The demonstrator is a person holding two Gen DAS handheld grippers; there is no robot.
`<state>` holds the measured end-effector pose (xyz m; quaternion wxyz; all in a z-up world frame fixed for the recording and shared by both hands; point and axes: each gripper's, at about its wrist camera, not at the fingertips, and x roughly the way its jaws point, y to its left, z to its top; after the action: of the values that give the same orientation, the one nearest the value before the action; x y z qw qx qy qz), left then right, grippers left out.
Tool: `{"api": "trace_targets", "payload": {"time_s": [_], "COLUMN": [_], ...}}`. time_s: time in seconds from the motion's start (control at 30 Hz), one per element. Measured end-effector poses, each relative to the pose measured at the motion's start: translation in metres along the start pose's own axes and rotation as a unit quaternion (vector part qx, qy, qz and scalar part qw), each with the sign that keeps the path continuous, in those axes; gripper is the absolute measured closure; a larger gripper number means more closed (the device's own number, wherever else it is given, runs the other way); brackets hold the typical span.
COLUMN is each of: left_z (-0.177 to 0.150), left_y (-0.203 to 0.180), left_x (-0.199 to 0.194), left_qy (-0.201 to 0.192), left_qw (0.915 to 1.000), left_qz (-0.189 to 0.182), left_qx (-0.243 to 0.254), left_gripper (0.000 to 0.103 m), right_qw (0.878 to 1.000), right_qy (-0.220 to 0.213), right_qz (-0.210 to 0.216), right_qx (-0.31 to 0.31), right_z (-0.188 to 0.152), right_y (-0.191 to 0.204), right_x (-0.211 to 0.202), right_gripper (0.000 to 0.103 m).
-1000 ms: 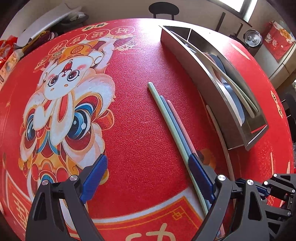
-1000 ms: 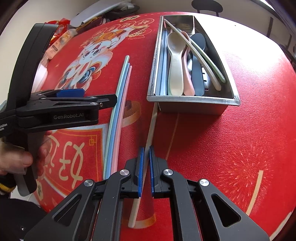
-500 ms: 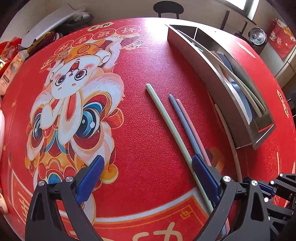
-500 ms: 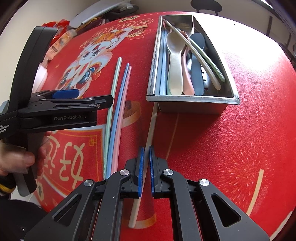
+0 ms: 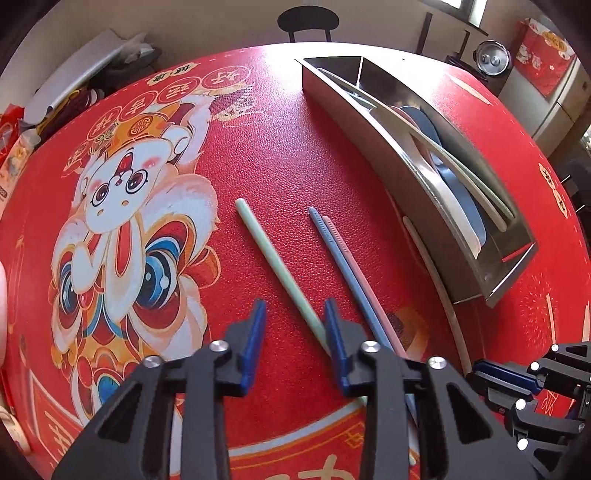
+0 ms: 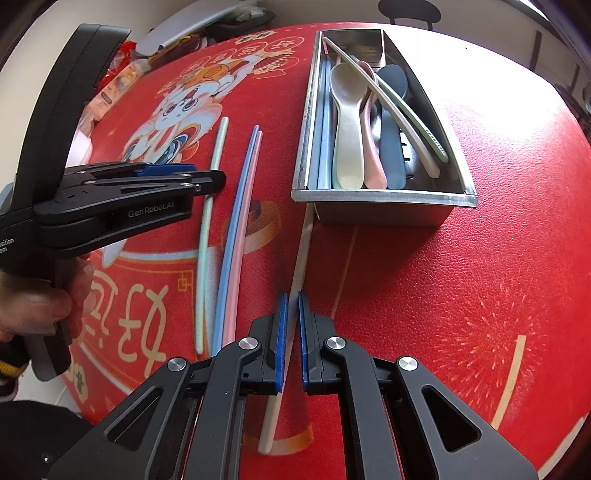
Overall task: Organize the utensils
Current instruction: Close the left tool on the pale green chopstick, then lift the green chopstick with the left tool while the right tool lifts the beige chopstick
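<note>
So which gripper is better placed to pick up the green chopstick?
Left. The left gripper has just been closing with the green chopstick between its jaws, not yet pinched. The right gripper is shut above the white chopstick, farther away.

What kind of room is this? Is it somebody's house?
Probably a home dining room. There's a round table under a red festive tablecloth, a metal utensil tray holding spoons and chopsticks, and a dark chair by the wall.
</note>
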<state>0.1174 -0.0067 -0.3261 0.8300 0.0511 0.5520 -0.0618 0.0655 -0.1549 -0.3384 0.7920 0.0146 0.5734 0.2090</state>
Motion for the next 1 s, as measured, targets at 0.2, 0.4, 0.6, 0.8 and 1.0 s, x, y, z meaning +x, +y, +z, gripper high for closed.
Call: {"api": "trace_targets", "payload": {"time_s": [0.2, 0.4, 0.6, 0.8, 1.0], "left_z": [-0.009, -0.031, -0.053, -0.062, -0.063], "left_y": [0.024, 0.05, 0.05, 0.044, 0.049], "left_x": [-0.005, -0.015, -0.024, -0.027, -0.026], "left_qy": [0.002, 0.008, 0.01, 0.0, -0.009], "left_qw": [0.9999, 0.999, 0.9978, 0.9978, 0.9964], "left_qz": [-0.002, -0.03, -0.044, -0.037, -0.053], "left_qx": [-0.014, -0.033, -0.049, -0.054, -0.066], "left_gripper": [0.091, 0.091, 0.091, 0.09, 0.089], "right_qw": [1.0, 1.0, 0.999, 0.999, 0.999], "right_qy": [0.006, 0.011, 0.014, 0.015, 0.012], "right_qz": [-0.013, -0.023, -0.032, -0.044, -0.041], "right_qx": [-0.007, -0.002, -0.006, -0.015, -0.017], "right_z": [0.002, 0.003, 0.006, 0.009, 0.009], "right_y": [0.004, 0.004, 0.008, 0.013, 0.013], "right_x": [0.001, 0.002, 0.004, 0.009, 0.01], "right_gripper": [0.097, 0.095, 0.095, 0.094, 0.094]}}
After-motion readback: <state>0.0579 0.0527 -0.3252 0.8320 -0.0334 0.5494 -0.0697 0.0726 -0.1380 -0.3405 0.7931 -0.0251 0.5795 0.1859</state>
